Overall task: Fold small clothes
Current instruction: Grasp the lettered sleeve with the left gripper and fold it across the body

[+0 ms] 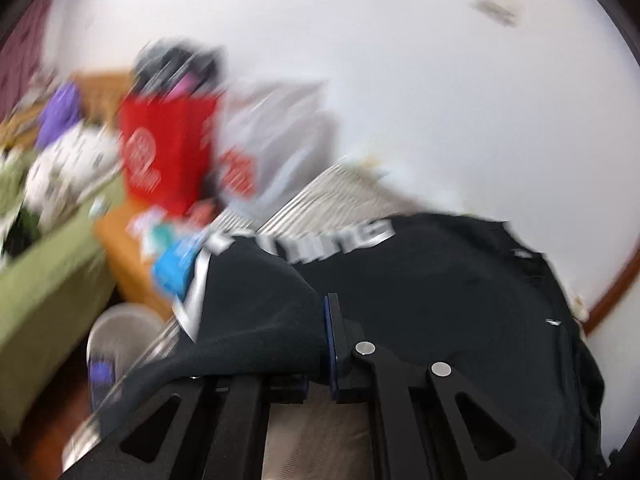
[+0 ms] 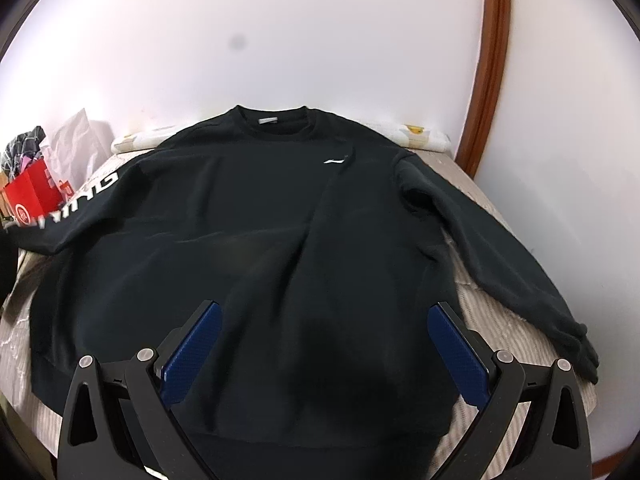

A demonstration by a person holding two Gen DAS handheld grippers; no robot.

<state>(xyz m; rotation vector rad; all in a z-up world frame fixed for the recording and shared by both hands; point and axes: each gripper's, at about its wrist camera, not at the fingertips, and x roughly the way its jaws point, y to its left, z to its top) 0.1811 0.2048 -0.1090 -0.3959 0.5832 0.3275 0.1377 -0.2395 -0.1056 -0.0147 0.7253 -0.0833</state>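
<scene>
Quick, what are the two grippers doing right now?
Left gripper: jaws shut on the black sweatshirt's sleeve.
Right gripper: jaws open, holding nothing.

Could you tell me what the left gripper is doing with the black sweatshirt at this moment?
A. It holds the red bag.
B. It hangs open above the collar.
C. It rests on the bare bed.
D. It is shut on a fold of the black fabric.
D: in the left wrist view the left gripper is closed on a bunched fold of the black sweatshirt, while the right gripper is wide open above the hem.

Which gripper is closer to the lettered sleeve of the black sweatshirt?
Left. The left gripper is shut on the lettered sleeve; the right gripper hovers open over the sweatshirt's hem, away from that sleeve.
</scene>
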